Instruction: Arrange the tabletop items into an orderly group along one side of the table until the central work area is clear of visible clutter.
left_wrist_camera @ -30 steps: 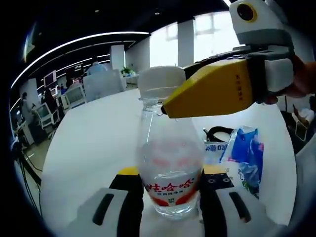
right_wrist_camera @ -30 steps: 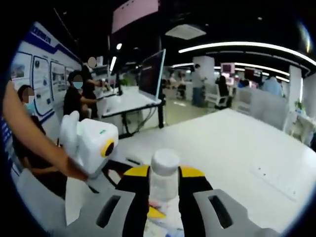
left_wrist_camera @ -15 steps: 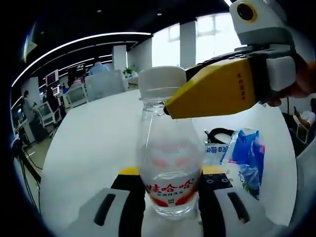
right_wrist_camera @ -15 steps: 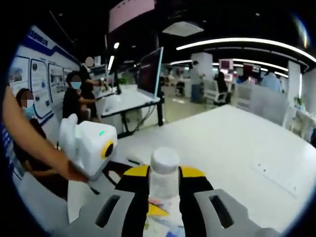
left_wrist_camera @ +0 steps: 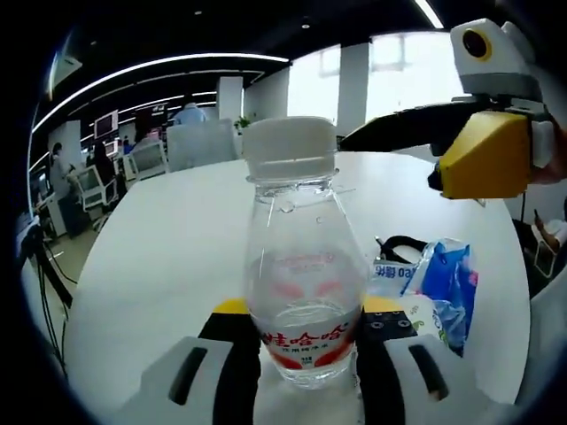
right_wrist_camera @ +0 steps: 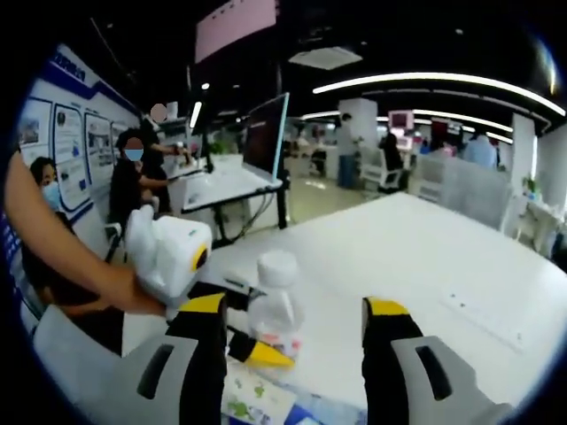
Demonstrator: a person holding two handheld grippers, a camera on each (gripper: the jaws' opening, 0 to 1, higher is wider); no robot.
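Left gripper clamps the base of a clear water bottle — both black-and-yellow jaws press against the lower body, at the red label band. The bottle stands upright on the white table, white cap on, a little water in the bottom.

In the left gripper view, the right gripper comes in from the right, above and beside the cap, apart from the bottle. Its jaws stand spread: a black inner face reaches toward the cap, the yellow one sits further right.

In the right gripper view, the right gripper has its two jaws wide apart, nothing between them; the water bottle stands beyond the gap, nearer the left jaw, with the left gripper closed around its base and a person's hand behind the white housing.

Just right of the bottle in the left gripper view lies a crumpled blue-and-white packet on the table, and behind it a black looped cable — the two seem to touch, though I cannot tell for certain.

Background: office desks, a monitor, seated people at the far left.
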